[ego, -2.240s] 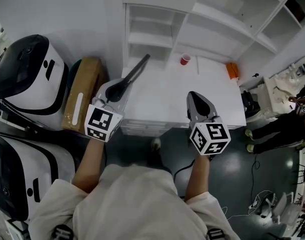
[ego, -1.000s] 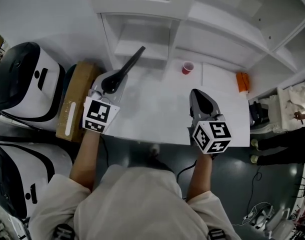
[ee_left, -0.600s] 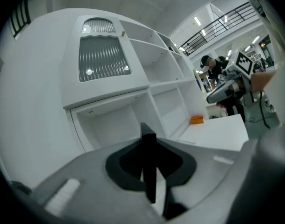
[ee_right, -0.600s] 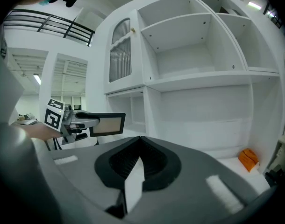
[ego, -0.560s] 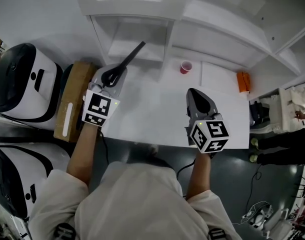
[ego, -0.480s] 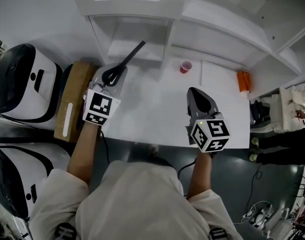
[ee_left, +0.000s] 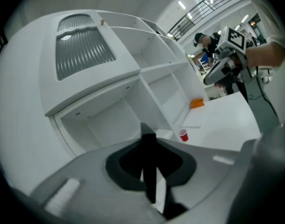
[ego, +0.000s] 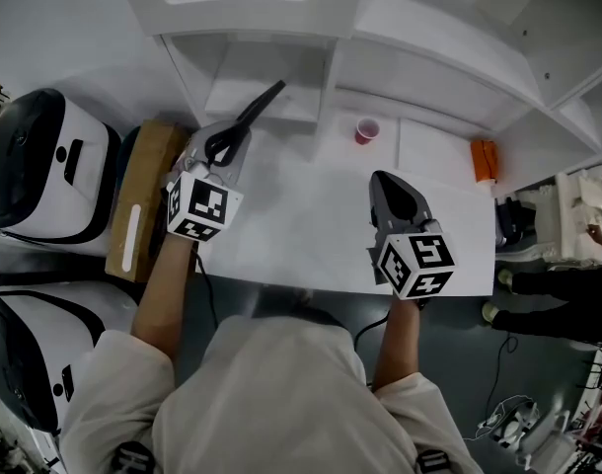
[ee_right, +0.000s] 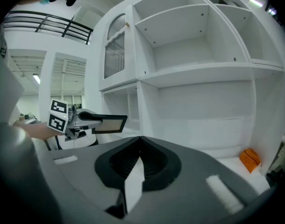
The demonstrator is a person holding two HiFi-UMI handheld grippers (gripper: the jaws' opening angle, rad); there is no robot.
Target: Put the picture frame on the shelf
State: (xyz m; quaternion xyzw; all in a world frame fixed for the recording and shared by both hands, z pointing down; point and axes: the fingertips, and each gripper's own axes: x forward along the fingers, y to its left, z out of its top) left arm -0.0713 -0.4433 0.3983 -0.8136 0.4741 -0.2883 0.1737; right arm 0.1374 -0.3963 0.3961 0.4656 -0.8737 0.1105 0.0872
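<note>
The left tool (ego: 227, 141) is clamped on the thin black rectangular picture frame (ego: 257, 110). It holds the frame above the white tabletop's (ego: 311, 235) far left corner, pointing toward the white shelf unit's (ego: 281, 67) lowest left compartment. The right tool (ego: 395, 194) has its jaws together with nothing between them, above the near edge.

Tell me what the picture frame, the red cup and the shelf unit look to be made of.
Picture frame: dark matte border, likely wood or plastic, around a tan panel; whether it is glazed can't be told.
Red cup: probably thin plastic, with an even red outside and a lighter inside.
Shelf unit: white painted or laminated board, judging by the smooth flat panels with small peg holes.
</note>
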